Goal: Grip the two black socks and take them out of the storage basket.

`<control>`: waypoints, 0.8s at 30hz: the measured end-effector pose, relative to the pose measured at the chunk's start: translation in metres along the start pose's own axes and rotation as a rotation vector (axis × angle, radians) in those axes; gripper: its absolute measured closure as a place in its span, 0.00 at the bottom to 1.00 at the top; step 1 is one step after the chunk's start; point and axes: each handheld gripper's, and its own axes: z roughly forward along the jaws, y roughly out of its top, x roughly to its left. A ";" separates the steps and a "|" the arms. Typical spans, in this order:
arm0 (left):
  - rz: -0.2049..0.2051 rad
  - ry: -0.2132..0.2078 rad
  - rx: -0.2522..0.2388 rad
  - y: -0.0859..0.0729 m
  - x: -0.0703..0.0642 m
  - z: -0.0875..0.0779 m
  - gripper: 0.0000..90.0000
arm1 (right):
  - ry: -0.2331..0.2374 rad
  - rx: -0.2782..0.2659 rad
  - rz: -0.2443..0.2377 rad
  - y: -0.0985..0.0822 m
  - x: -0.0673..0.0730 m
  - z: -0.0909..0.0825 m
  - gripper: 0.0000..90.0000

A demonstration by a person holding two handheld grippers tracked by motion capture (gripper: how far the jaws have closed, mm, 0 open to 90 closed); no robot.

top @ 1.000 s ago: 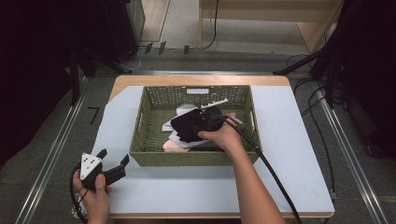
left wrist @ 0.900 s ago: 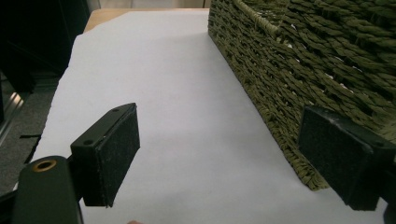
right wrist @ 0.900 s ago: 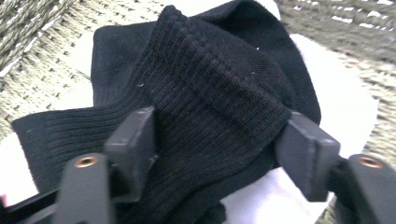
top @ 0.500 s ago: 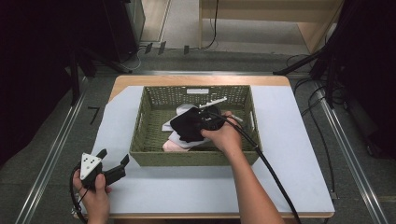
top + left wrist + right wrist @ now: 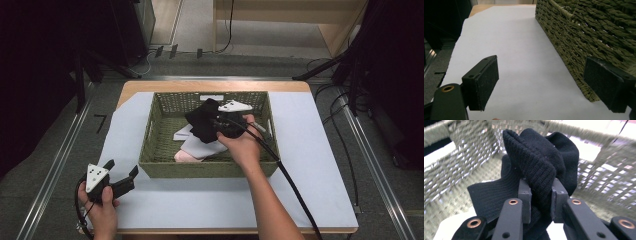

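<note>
Woven olive-green basket (image 5: 155, 150), rectangular with open-weave walls, sits at the centre of the high view on a white sheet (image 5: 320, 150) covering a wooden table (image 5: 150, 86). Black ribbed knit cloth (image 5: 536, 162), soft and bunched, is inside the basket, above pale folded cloths (image 5: 202, 148). Right gripper (image 5: 541, 202) has its jaws closed nearly together, pinching a fold of the black cloth. Left gripper (image 5: 541, 82), at the lower left of the high view, has its jaws spread wide with nothing between the felt-like pads (image 5: 487, 83), beside the basket's outer wall.
</note>
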 end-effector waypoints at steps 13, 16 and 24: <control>-0.004 -0.004 -0.004 0.000 0.001 0.000 0.16 | -0.051 -0.347 -0.049 0.008 0.004 -0.031 0.85; -0.005 -0.006 -0.006 0.000 0.001 0.000 0.16 | -0.049 -0.418 -0.048 0.010 0.001 -0.039 0.85; -0.005 -0.008 0.000 0.000 0.001 0.000 0.16 | -0.102 -0.476 -0.099 0.017 -0.009 -0.062 0.85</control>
